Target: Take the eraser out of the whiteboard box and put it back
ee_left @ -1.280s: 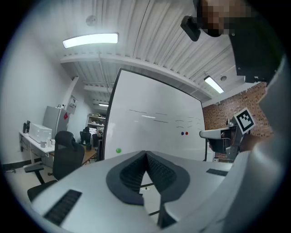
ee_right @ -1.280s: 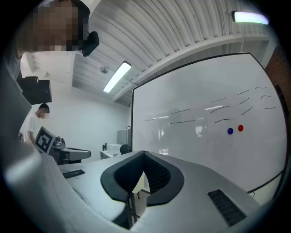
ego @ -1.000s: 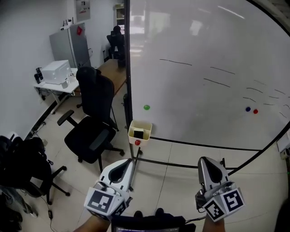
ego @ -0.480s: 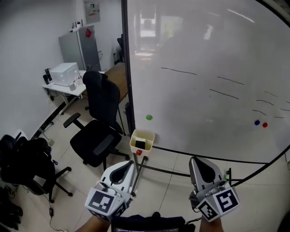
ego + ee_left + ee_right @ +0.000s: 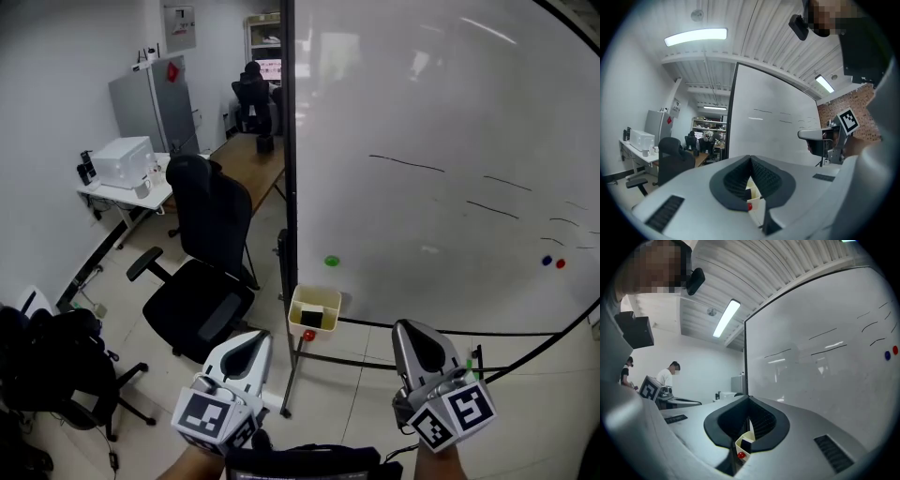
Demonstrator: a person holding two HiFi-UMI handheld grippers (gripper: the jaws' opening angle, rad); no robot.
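L claw (image 5: 253, 341) closed, empty. R claw (image 5: 416, 332) closed, empty too. Both level, side by side, well apart, pointing twd box (image 5: 317, 295) ahead. Box hangs at whiteboard's (image 5: 441, 141) bottom-left corner, w/ red magnet (image 5: 308, 335) on its front. Black eraser (image 5: 311, 320) sits inside box, neither claw touching it. Chair (image 5: 202, 281) left of box.
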